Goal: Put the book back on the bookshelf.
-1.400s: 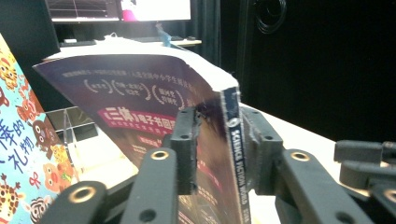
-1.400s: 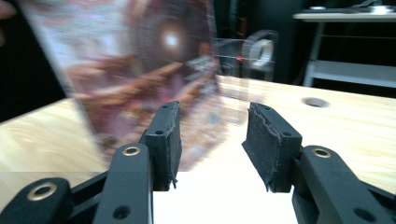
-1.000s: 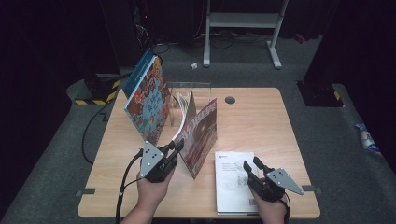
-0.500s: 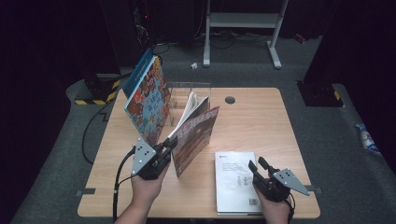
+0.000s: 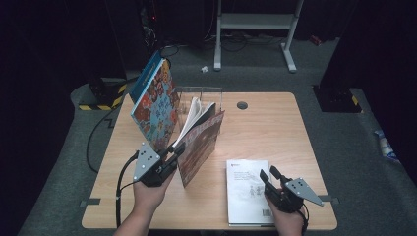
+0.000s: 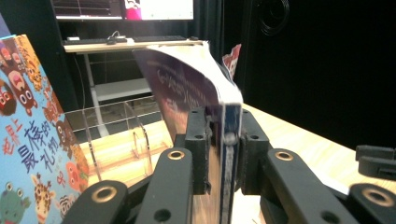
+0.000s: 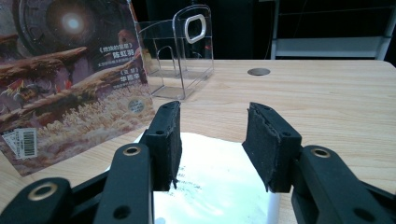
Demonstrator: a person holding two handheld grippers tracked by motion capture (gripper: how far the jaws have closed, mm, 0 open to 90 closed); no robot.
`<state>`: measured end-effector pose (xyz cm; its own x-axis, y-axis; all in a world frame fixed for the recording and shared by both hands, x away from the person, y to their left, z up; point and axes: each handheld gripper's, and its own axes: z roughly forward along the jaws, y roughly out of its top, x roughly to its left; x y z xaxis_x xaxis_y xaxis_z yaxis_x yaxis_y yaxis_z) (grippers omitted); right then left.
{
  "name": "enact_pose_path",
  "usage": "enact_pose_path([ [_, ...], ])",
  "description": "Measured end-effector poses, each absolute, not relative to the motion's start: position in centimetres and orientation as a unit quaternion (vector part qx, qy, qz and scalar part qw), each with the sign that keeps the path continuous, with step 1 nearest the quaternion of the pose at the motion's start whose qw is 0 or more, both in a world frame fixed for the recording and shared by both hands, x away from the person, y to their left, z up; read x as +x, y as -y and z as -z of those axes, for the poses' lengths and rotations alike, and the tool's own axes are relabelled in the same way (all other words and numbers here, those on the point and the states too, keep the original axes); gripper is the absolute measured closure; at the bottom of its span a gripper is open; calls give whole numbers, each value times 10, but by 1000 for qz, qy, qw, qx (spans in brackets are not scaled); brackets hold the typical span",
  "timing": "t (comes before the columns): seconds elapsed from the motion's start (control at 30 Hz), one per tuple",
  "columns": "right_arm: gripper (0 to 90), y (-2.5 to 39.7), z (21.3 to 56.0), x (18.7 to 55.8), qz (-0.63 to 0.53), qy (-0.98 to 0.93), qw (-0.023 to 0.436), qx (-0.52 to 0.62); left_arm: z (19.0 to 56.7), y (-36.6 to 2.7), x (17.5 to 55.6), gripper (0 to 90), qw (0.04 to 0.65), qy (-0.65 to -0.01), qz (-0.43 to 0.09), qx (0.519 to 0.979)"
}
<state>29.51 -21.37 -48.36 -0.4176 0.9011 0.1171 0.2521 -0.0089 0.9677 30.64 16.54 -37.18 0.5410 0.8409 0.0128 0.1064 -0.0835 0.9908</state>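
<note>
My left gripper [image 5: 176, 150] is shut on the lower edge of a brown-covered book [image 5: 201, 142], which stands tilted on the table with its pages fanned at the top. In the left gripper view the jaws [image 6: 223, 140] clamp the book's edge [image 6: 187, 79]. A white booklet [image 5: 244, 189] lies flat at the front right. My right gripper [image 5: 268, 175] hovers at its right edge, open, with nothing between the pads [image 7: 212, 135]; the booklet [image 7: 215, 186] shines below them.
A colourful picture book [image 5: 155, 105] leans in a clear acrylic rack [image 5: 206, 96] at the back left of the wooden table [image 5: 265, 128]. A round cable hole [image 5: 242, 104] sits behind the rack. Bare wood stretches across the right half.
The left gripper drew back toward the person and left, and the brown book tipped with its pages fanning open. The right gripper slid slightly toward the front right.
</note>
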Motion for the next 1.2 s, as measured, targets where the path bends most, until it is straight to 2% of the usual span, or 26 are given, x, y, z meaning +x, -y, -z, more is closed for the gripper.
enact_pose_path([
  [0.13, 546, 214, 484, 295, -549, -639, 294, 452, 369, -160, 314, 754, 562, -362, -321, 671],
  [0.33, 546, 214, 484, 294, -549, -641, 294, 449, 368, -157, 318, 812, 555, -360, -330, 674],
  [0.43, 546, 215, 484, 294, -549, -640, 295, 450, 368, -159, 320, 823, 561, -352, -318, 678],
  [0.97, 540, 216, 485, 296, -547, -642, 290, 453, 367, -159, 322, 831, 557, -346, -323, 682],
  [1.2, 540, 218, 487, 298, -551, -642, 282, 453, 364, -157, 325, 832, 562, -346, -307, 686],
])
